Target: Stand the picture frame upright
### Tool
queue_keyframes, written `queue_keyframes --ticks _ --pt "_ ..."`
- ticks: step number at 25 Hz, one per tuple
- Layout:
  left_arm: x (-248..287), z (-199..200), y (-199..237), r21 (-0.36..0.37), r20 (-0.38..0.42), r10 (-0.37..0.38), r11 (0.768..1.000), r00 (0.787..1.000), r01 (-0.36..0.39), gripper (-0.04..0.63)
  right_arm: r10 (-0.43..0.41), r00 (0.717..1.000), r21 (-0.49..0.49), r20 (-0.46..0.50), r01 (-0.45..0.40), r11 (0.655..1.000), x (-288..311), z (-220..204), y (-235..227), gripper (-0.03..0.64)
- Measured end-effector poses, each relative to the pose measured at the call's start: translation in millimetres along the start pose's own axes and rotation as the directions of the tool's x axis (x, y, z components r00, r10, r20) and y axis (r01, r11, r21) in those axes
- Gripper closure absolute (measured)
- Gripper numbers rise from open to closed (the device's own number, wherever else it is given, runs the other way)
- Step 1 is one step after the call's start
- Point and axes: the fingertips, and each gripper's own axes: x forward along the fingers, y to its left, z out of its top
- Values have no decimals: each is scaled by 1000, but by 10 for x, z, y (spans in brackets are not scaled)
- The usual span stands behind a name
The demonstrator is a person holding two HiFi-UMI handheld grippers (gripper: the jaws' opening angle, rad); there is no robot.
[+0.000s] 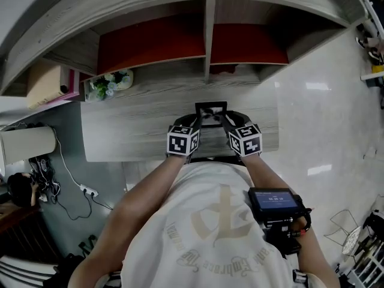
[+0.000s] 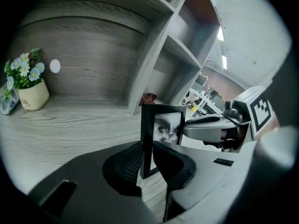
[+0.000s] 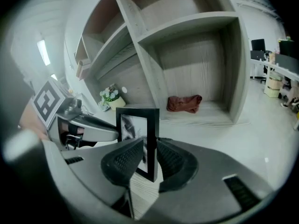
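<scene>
Inspecting the surface [image 1: 132, 134], we find the picture frame [image 1: 211, 114] upright, left gripper [image 2: 148, 158] and right gripper [image 3: 150, 157] each clamped on a side edge, evidently to prevent tipping.

The left tongs [image 1: 196, 126] and right tongs [image 1: 227, 123] flank the picture frame [image 1: 211, 113] on the wooden desk [image 1: 132, 131].

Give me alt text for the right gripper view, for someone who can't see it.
A black picture frame stands upright on a grey wooden desk, one edge clamped in the right tongs, the other in the left tongs. Behind: open shelves, a red cloth in one cubby, a small flower pot.
</scene>
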Motion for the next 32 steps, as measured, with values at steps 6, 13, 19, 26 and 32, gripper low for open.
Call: queue_keyframes --ticks 6,13,19,26,32 --pt "102 196 73 -20 22 43 999 999 -43 528 27 1000 -23 8 -26 999 108 214 -118 522" --pt "195 453 238 -38 46 87 996 995 -86 528 43 999 -37 21 -43 998 298 475 -221 522" --pt "301 646 390 -29 47 122 992 991 -120 528 52 998 -44 27 -51 998 458 636 -299 522" --pt "367 756 477 -27 61 131 991 990 -129 528 54 998 -66 36 -52 996 543 726 -345 528" --pt "418 828 504 -33 65 134 991 989 -132 528 51 997 -62 49 -48 997 585 813 -407 529"
